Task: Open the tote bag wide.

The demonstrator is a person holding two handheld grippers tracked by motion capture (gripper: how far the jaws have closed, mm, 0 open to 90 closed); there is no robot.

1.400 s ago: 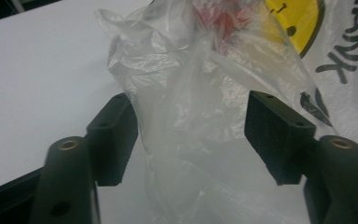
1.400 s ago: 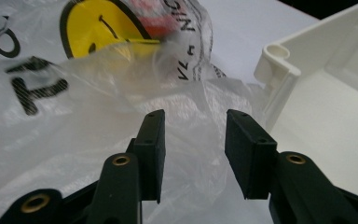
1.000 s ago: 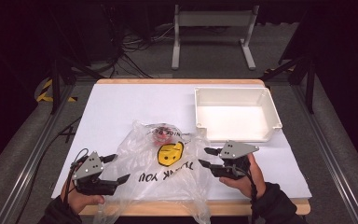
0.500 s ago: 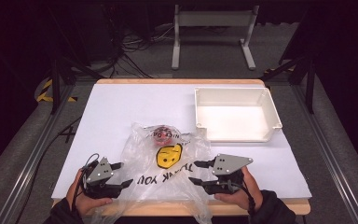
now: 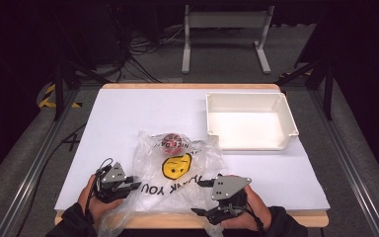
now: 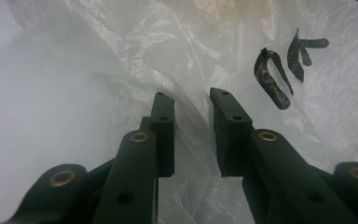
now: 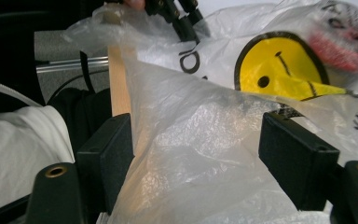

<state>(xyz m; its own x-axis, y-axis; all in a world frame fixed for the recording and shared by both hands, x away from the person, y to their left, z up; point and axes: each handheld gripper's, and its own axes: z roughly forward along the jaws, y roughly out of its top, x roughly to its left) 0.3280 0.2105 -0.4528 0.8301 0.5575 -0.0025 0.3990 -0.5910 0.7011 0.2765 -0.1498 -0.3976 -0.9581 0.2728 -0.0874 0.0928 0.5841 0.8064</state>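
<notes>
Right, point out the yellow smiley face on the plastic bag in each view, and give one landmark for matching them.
High view: yellow smiley face, centre of the plastic bag.
Left gripper view: not in it; black print on the bag.
Right gripper view: upper right, above the right jaw.
Shared landmark: the bag's black lettering.

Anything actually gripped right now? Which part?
No firm hold. The left gripper jaws have just been closing around a fold at the plastic bag edge, gap still visible. Right gripper open, straddling bag film.

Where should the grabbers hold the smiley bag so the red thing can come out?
Probably by the loose rim of the plastic bag at the table's near edge, one side each, coming from the person's side. The red thing sits at the far, closed end.
</notes>
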